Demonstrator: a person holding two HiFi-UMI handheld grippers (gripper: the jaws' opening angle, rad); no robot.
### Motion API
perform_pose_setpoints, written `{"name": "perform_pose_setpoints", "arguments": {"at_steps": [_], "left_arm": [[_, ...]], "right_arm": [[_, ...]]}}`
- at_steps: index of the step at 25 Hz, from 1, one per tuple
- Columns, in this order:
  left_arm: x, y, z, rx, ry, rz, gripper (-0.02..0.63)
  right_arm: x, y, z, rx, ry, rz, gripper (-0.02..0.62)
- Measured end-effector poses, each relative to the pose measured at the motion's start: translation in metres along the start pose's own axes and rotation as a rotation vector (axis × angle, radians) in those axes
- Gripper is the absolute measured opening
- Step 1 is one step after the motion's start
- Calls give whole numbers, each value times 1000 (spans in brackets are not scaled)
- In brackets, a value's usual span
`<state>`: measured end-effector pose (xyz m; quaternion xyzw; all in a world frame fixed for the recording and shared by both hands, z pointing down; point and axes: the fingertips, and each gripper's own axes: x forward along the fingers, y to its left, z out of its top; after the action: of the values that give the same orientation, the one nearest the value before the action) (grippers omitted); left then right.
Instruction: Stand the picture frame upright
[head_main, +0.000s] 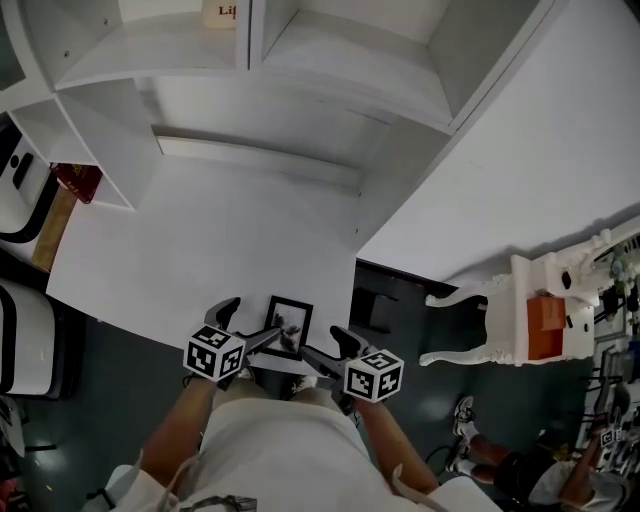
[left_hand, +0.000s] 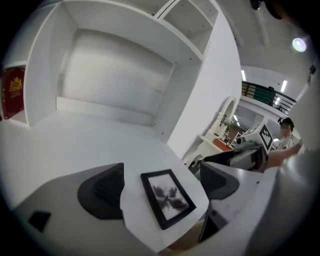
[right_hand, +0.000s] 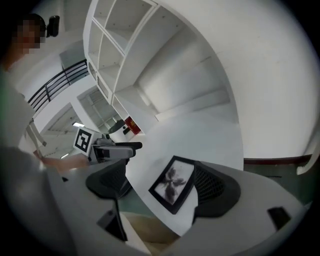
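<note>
Picture frame (head_main: 289, 326) lies flat, face up, at lower centre of head view, near the front edge of the table (head_main: 200, 240). To stand it: grip opp. side edges, then tilt the top edge up w/o sliding it off the table. Left gripper (head_main: 245, 325) and right gripper (head_main: 328, 350): jaws wide, frame btwn them, nothing clamped; contact w/ frame not confirmable.

Blk picture frame (head_main: 290, 327) w/ grey-blk blot print; white desk (head_main: 200, 240).
</note>
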<state>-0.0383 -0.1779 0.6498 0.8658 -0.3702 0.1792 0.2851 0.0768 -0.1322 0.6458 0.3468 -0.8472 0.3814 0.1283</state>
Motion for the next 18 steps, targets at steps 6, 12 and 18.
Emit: {"name": "perform_pose_setpoints", "arguments": {"at_steps": [6, 12, 18], "left_arm": [[37, 16, -53, -57, 198, -8, 380], [52, 24, -73, -72, 309, -24, 339], [56, 30, -79, -86, 369, -24, 307]], "right_arm": [[35, -36, -37, 64, 135, -58, 434], [53, -46, -49, 82, 200, -80, 433], [65, -52, -56, 106, 232, -112, 420]]}}
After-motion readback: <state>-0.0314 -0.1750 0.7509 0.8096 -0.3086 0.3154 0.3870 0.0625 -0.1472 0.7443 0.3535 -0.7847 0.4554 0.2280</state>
